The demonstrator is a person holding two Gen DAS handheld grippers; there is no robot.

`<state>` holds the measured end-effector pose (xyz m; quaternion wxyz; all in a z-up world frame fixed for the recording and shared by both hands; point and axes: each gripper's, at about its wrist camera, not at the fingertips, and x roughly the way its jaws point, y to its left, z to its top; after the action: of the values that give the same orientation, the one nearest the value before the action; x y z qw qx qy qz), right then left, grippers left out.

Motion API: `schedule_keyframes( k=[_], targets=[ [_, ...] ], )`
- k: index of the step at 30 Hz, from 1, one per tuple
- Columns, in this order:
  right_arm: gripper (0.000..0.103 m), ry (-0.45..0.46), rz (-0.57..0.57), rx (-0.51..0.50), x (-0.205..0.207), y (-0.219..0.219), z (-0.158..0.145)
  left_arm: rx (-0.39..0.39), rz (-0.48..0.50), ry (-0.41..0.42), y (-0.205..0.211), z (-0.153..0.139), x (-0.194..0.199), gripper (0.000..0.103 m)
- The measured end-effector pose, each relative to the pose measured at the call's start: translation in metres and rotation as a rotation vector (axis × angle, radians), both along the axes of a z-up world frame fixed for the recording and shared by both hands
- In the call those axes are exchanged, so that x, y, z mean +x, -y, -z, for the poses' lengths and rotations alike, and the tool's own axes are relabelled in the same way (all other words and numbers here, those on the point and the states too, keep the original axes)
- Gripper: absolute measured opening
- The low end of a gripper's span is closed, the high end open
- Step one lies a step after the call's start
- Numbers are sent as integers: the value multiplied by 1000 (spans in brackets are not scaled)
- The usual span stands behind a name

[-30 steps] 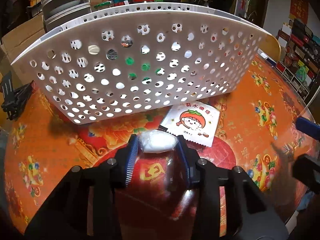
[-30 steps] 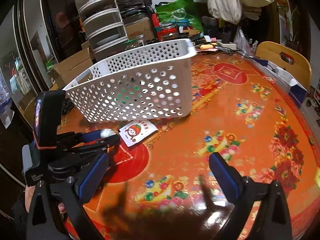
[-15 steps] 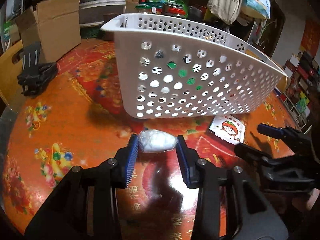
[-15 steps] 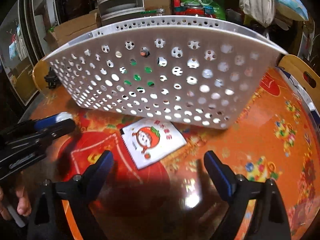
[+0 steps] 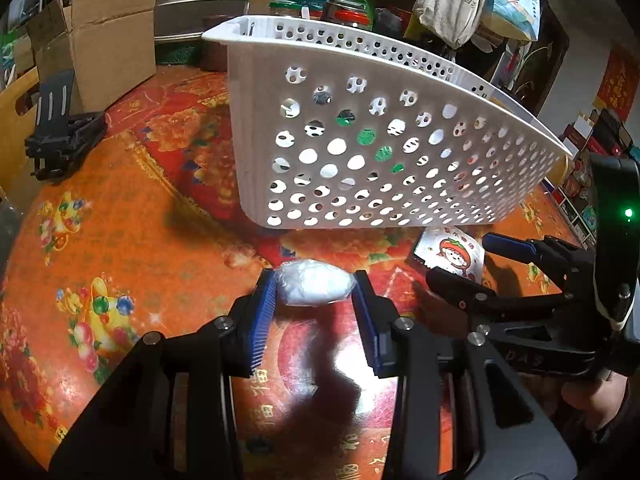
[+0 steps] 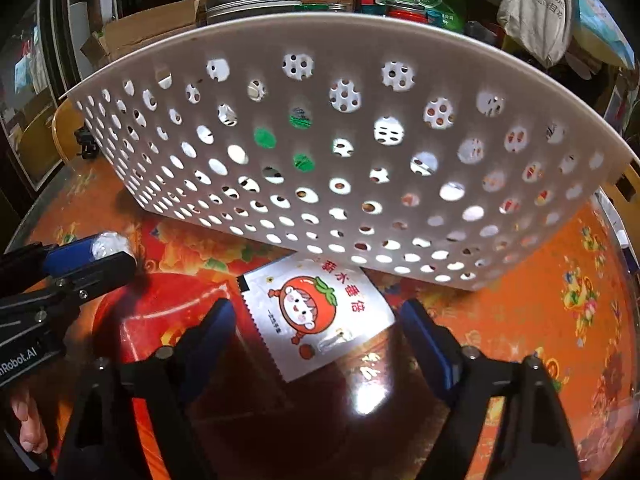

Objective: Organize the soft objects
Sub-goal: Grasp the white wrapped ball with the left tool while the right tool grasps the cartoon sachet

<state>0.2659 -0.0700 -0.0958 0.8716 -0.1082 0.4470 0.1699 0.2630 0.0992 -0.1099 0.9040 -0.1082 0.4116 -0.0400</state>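
My left gripper (image 5: 316, 292) is shut on a small white soft packet (image 5: 316, 289) and holds it above the table, in front of the white perforated basket (image 5: 400, 168). It shows in the right wrist view (image 6: 100, 254) at the left. My right gripper (image 6: 316, 316) is open and straddles a flat white sachet with a tomato cartoon (image 6: 316, 314) that lies on the table just before the basket (image 6: 340, 128). The sachet also shows in the left wrist view (image 5: 452, 250), with the right gripper (image 5: 480, 260) around it.
The round table (image 5: 120, 220) has an orange and red patterned cover. A black stand (image 5: 60, 136) sits at its far left edge. Cardboard boxes (image 5: 104, 32), stacked drawers and bags crowd behind the basket. A wooden chair (image 6: 632, 184) stands at the right.
My right gripper has moved forward and down until its open fingers are around the sachet. My left gripper, still holding the packet, has swung left of the basket's corner.
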Motion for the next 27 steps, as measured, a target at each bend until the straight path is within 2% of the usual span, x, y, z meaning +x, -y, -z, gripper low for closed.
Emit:
schedule_keyframes(
  k=[10, 12, 19, 27],
  targets=[
    [45, 19, -39, 14, -4, -4, -4, 8, 1, -8, 0, 2, 3, 36],
    [17, 19, -41, 30, -9, 3, -4, 7, 0, -10, -1, 3, 3, 36],
    [9, 14, -48, 69, -20, 14, -7, 13, 1, -15, 0, 5, 4, 36],
    [7, 81, -42, 147, -58, 37, -33, 18, 20, 14, 4, 1, -1, 36]
  ],
)
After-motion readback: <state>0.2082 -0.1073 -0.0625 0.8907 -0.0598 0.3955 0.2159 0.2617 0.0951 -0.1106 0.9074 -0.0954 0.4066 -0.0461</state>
